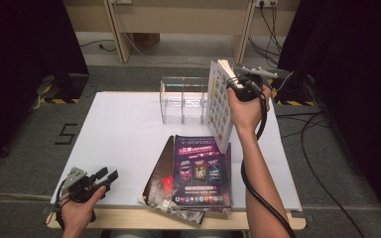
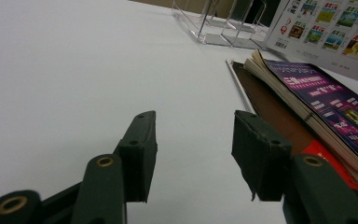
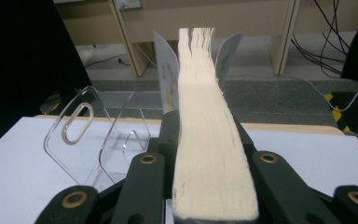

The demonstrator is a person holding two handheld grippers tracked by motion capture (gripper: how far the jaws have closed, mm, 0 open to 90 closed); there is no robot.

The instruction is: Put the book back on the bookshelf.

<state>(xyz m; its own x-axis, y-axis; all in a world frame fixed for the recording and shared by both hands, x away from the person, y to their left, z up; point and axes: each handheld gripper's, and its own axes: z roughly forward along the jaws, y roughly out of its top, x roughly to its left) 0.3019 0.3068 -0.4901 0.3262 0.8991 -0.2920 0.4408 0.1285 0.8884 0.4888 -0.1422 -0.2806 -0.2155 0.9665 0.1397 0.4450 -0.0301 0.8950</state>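
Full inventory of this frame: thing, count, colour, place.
white-covered book: 1, white cover with small coloured pictures, held upright above the table's right side, beside the rack
clear rack: 1, transparent with dividers, far middle of the table
purple magazine: 1, purple cover, top of the stack at the near edge
dark magazine: 1, brown-black with a red patch, under the purple one
table: 1, white top, wooden edge
cables: several, black, on the grey floor at right
left tool: 1, black, open, near-left corner, holding nothing
right tool: 1, black, shut on the white-covered book's page edge
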